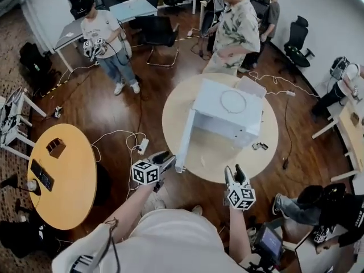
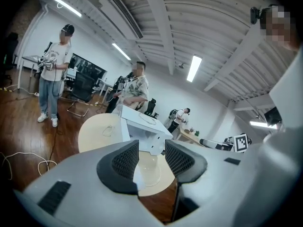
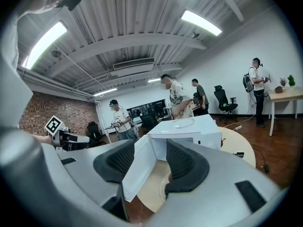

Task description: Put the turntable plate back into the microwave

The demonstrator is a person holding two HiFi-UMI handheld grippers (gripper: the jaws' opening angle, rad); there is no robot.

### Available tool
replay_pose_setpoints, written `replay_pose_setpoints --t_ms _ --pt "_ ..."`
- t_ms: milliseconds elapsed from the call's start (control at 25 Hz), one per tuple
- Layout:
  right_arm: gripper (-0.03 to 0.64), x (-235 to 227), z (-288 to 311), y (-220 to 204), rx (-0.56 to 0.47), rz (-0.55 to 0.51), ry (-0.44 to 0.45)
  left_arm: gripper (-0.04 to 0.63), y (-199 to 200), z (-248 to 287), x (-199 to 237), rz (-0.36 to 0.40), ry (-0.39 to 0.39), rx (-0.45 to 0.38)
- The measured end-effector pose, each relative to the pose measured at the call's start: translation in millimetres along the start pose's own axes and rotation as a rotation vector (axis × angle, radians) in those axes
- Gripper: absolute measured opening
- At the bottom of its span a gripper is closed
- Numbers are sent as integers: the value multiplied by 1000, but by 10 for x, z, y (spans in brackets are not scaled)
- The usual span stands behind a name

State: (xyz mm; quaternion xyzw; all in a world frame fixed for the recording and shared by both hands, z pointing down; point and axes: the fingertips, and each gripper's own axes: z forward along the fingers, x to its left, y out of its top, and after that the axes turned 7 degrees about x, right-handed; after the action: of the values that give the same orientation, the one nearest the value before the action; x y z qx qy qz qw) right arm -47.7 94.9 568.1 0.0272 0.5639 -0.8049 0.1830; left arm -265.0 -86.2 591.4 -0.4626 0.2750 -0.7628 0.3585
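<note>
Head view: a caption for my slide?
Both open, left gripper and right gripper face a white microwave, door swung wide, on a round table.

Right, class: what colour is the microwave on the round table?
White: the microwave shows clearest in the head view.

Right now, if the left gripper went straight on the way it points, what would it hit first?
Probably the glass plate lying on the table, framed between the open fingers of the left gripper. The open microwave stands just behind; depth is unclear, so that could come first.
</note>
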Motion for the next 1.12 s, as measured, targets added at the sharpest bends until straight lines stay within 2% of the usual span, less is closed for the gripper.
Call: replay_pose_setpoints --t_ms 320,760,1120 --pt "215 472 408 241 -24 -14 41 183 272 -287 364 -2 -15 -58" --pt "214 743 754 -47 60 19 0 181 278 -645 761 -49 -44 -96" --pt "215 1267 1035 -126 62 33 17 182 197 -1191 1266 -56 -14 -88"
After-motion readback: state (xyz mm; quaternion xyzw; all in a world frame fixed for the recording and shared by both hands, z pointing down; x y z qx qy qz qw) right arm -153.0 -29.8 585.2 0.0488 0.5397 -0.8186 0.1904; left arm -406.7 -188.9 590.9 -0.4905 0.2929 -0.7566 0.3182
